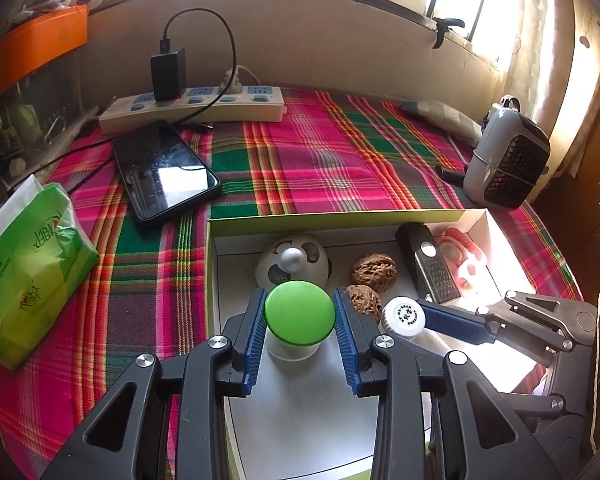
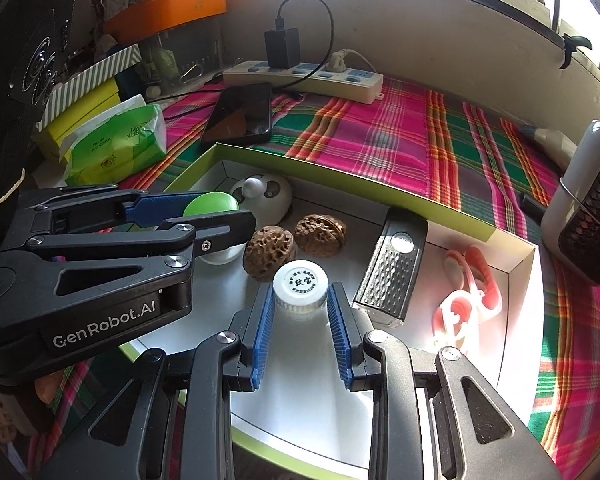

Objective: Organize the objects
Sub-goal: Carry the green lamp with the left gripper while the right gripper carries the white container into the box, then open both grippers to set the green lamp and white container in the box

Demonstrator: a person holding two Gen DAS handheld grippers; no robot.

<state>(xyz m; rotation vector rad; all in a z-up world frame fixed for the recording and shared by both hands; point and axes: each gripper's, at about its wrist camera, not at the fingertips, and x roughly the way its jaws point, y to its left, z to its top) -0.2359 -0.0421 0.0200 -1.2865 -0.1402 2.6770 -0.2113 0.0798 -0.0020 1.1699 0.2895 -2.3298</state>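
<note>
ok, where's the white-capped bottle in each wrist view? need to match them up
Left wrist: white-capped bottle right of centre, in the right gripper, beside the green-capped jar.
Right wrist: white-capped bottle at centre, between that gripper's blue pads.
Shared landmark: the two walnuts, just behind the bottle inside the box in both views.

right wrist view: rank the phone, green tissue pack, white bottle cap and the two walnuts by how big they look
1. green tissue pack
2. phone, close behind; both lie far from the camera, so this order is unsure
3. white bottle cap, enlarged by nearness
4. two walnuts, alike in size, not ranked
</note>
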